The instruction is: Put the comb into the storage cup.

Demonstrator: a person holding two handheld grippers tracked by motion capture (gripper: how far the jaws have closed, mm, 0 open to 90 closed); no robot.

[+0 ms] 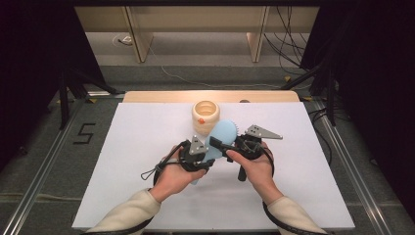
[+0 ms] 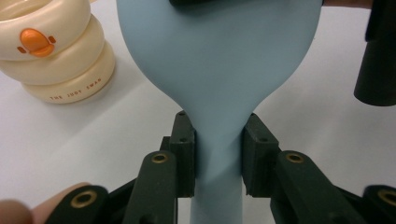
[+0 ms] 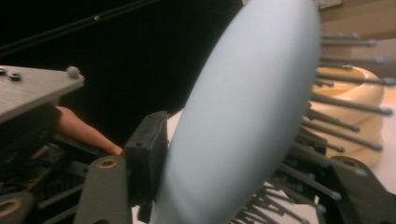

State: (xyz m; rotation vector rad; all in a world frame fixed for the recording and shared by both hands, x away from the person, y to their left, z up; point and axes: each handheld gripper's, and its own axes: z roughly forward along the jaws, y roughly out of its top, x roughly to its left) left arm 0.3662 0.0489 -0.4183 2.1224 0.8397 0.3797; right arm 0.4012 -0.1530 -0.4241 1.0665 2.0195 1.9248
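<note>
Hairbrush, pale blue, held above white table at centre. Left gripper pinches its neck; right gripper clamps its head, bristles one side. Cream ringed cup stands at 11 o'clock, near.

Small brown capitals on lowest ring of cream ringed cup, left gripper view: "THE JUDY SWAN" as best read; last word uncertain. Orange duck-bill emblem on upper ring, no lettering. High view: black "5" on grey floor, left of white table.
</note>
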